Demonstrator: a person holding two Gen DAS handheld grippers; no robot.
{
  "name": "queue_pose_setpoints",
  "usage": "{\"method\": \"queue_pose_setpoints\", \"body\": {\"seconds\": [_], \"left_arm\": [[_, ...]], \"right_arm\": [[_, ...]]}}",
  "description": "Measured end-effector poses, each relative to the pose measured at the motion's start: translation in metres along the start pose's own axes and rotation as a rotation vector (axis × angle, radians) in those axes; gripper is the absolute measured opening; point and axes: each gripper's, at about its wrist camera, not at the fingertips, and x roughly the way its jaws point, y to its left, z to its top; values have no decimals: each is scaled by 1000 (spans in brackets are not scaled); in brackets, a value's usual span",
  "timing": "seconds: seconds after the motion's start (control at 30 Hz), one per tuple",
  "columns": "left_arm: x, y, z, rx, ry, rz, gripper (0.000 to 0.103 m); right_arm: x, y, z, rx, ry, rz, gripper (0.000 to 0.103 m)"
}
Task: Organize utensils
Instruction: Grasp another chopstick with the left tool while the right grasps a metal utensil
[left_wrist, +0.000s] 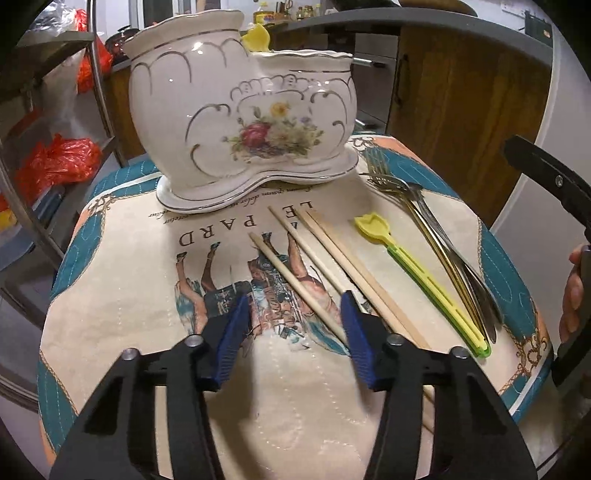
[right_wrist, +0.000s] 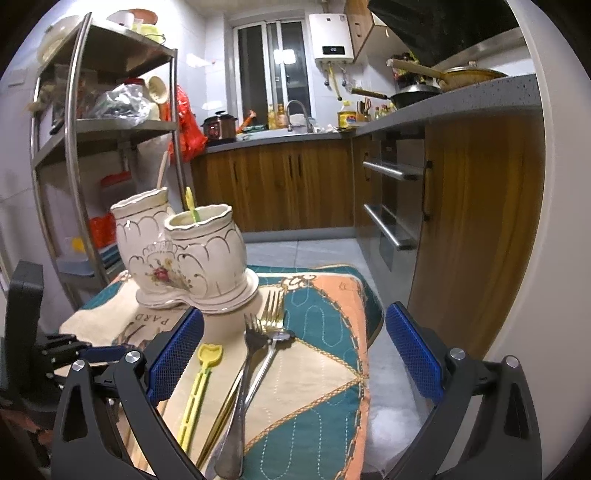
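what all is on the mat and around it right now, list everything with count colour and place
ceramic holder: one, white with gold trim and flowers, two cups, far end of mat
chopsticks: four, pale wood, loose mid-mat
yellow utensil: one, yellow-green, right of chopsticks
second yellow utensil: one, standing in lower cup
wooden stick: one, in taller cup
forks: several, silver and gold, right edge, count unclear
mat: one, cream, teal, peach
left gripper: open, over chopsticks
right gripper: open, above forks
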Motion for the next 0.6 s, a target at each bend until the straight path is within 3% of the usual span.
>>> {"method": "queue_pose_setpoints", "body": {"seconds": [0.17, 0.33, 0.5, 0.57, 0.6], "left_arm": [[1, 15, 10, -13, 31, -27, 11], [0, 26, 11, 32, 66, -14, 6], [-1, 37, 5, 56, 82, 17, 6], [-4, 41, 2, 67, 77, 23, 6], [-4, 43, 1, 64, 75, 20, 6]], "right_arm": [[-3, 1, 0, -10, 0, 14, 98], [0, 8, -3, -46, 45, 54, 98], [12, 15, -10, -73, 150, 72, 95], [20, 16, -15, -72, 203, 91, 86], [23, 16, -16, -69, 224, 93, 74]]}}
